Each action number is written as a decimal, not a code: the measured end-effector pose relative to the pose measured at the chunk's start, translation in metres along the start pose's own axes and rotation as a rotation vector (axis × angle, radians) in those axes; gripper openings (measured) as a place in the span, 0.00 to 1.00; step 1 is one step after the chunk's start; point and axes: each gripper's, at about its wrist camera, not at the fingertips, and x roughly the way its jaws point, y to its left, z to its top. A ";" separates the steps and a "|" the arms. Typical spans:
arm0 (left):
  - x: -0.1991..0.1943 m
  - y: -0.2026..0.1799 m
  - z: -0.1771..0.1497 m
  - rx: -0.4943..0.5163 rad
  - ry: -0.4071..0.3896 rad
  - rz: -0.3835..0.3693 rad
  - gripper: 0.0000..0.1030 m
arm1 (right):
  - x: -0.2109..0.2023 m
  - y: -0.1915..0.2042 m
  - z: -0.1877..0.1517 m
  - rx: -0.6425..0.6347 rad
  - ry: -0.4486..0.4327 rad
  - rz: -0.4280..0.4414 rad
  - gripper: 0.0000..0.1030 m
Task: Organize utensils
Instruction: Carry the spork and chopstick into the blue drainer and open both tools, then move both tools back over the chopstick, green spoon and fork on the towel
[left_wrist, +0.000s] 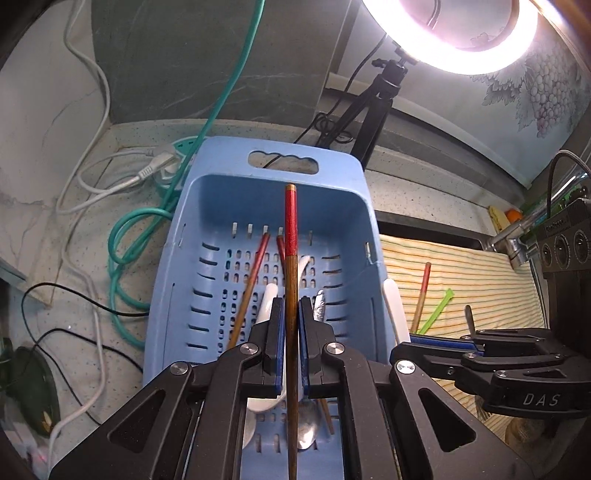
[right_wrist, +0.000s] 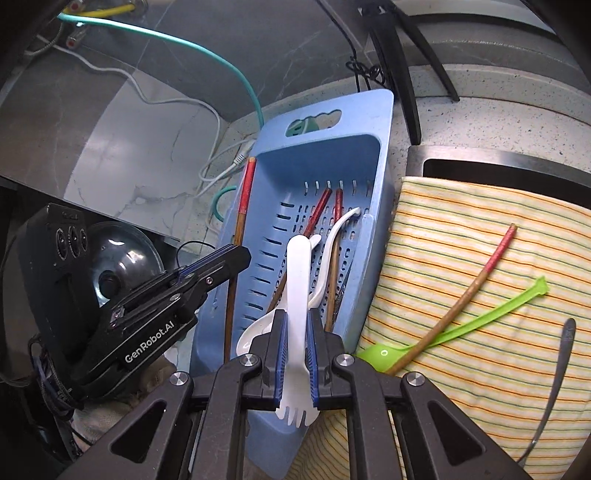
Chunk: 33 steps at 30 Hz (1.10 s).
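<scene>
Left wrist view: left gripper (left_wrist: 291, 314) clamped on a red-tipped chopstick (left_wrist: 291, 236), held lengthwise over the blue basket (left_wrist: 221, 192), red end toward 12 o'clock. Inside the basket: two more red-tipped chopsticks (left_wrist: 258, 258) lying slanted, a white spoon (left_wrist: 267, 299) partly hidden behind the fingers, and a metal spoon (left_wrist: 320, 304) just right of the gripper. At 3 o'clock of the basket, a striped cloth (left_wrist: 480, 273) with another red-tipped chopstick (left_wrist: 423, 291) and a green spoon (left_wrist: 439, 310) crossing on it. Right gripper (left_wrist: 424, 341) at 4 o'clock, gripping a white utensil beside the basket's right wall. At 9 o'clock on the speckled tabletop (left_wrist: 402, 192), teal and white cables (left_wrist: 122, 236) in loops. At 1 o'clock, a ring light (left_wrist: 480, 44) on a tripod.

Right wrist view: right gripper (right_wrist: 296, 332) clamped on a white spork (right_wrist: 298, 280), tines toward 6 o'clock, handle toward 12 o'clock, over the near end of the blue basket (right_wrist: 369, 110). In the basket: two red-tipped chopsticks (right_wrist: 321, 206), a white spoon (right_wrist: 332, 236), and a dark metal utensil, too hidden to identify. At 9 o'clock, left gripper (right_wrist: 236, 253) clamped on its chopstick (right_wrist: 245, 192) above the basket's left rim. At 3 o'clock, striped cloth (right_wrist: 461, 221) carrying a red-tipped chopstick (right_wrist: 480, 273), a green spoon (right_wrist: 461, 328) and a metal spoon handle (right_wrist: 561, 354).
</scene>
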 end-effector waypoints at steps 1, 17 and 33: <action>0.000 0.002 0.000 -0.002 0.001 0.003 0.05 | 0.003 0.000 0.000 0.003 0.003 -0.002 0.09; -0.006 0.010 -0.002 -0.024 0.015 0.015 0.16 | 0.005 -0.002 0.004 -0.001 0.014 -0.007 0.15; -0.027 -0.038 -0.034 0.080 -0.040 -0.039 0.16 | -0.051 -0.030 -0.005 0.002 -0.034 0.011 0.17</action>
